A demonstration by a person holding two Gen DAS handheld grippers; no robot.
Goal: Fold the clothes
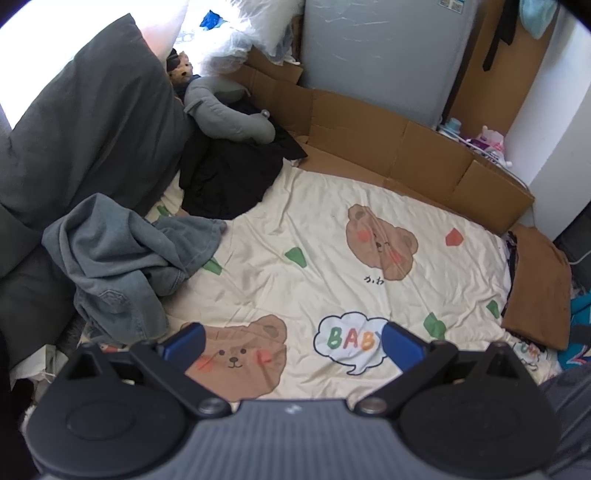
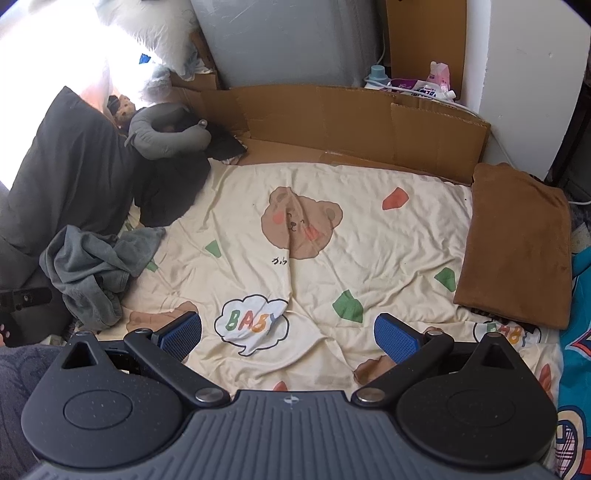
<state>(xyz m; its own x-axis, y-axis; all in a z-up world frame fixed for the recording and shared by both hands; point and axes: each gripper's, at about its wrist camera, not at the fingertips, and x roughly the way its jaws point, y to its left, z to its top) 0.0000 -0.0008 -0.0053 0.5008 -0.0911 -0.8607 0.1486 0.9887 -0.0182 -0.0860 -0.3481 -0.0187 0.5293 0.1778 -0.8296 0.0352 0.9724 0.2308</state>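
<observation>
Grey-blue garment (image 1: 122, 258): faded, denim-like cloth, unfolded and crumpled in a loose heap at the left edge of the cream bear-print bed sheet (image 1: 314, 229), with one hemmed flap spread toward the sheet's middle. Black garment (image 1: 229, 173): bunched, unfolded, lying beyond the grey-blue one at the far left corner. Brown garment (image 2: 517, 240): folded into a flat, neat rectangle, resting on the right edge of the sheet, well apart from the other two.

ahead, a cream bear-print sheet (image 2: 369, 229) covers the bed; cardboard (image 2: 332, 114) lines its far edge, bright window light (image 1: 33, 33) far left.
</observation>
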